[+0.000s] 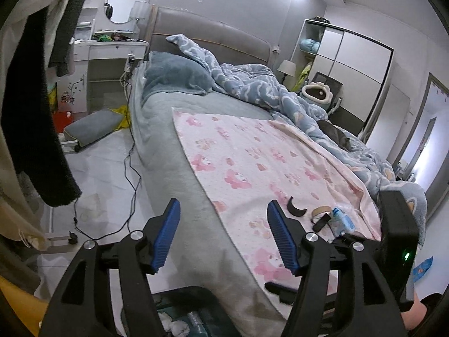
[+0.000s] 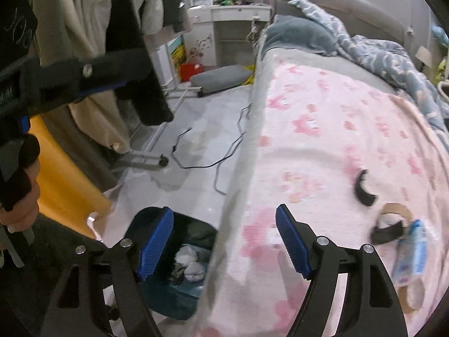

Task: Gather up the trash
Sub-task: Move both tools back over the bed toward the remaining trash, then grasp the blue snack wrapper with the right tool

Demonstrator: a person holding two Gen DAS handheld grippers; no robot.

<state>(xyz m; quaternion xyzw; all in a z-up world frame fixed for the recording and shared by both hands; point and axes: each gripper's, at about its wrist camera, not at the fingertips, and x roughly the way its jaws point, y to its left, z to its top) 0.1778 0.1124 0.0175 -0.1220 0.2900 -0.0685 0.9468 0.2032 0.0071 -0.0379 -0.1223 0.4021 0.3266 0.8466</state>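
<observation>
While both sets of my fingers stand spread with nothing between them, the left gripper (image 1: pixel 223 234) and right gripper (image 2: pixel 224 241) hang over the near edge of the bed (image 1: pixel 168 151), and the trash I have left to collect sits on the pink blanket (image 2: pixel 322 140) near the foot corner: a crumpled blue plastic wrapper (image 2: pixel 412 252), a black curved piece (image 2: pixel 363 189), a tan strip (image 2: pixel 395 210) and a small dark flat item (image 1: pixel 321 222) all bunched close, some touching. Trash bin (image 2: pixel 179 252) is on the floor right against the bed side, already with white tissue wads (image 2: pixel 190 264) inside. Risks as I judge them: the pieces overlap, so closing on the wrapper could drag the tan strip or the dark item along, or flick one off the edge to the floor. The blanket is soft and loose, so a low grab may pinch fabric together with the trash and pull the blanket toward the bin. The wrapper is thin and slippery-looking and could slide out on the carry. The bin mouth sits partly under the bed overhang, so a drop released too early lands on bed or floor. A black cable (image 2: pixel 213 163) lies on the floor near the bin, a snag risk if I reach low. My two grippers are close together and could bump. Another blue wrapper (image 1: pixel 422 266) lies on the floor past the bed corner, easy to miss.
</observation>
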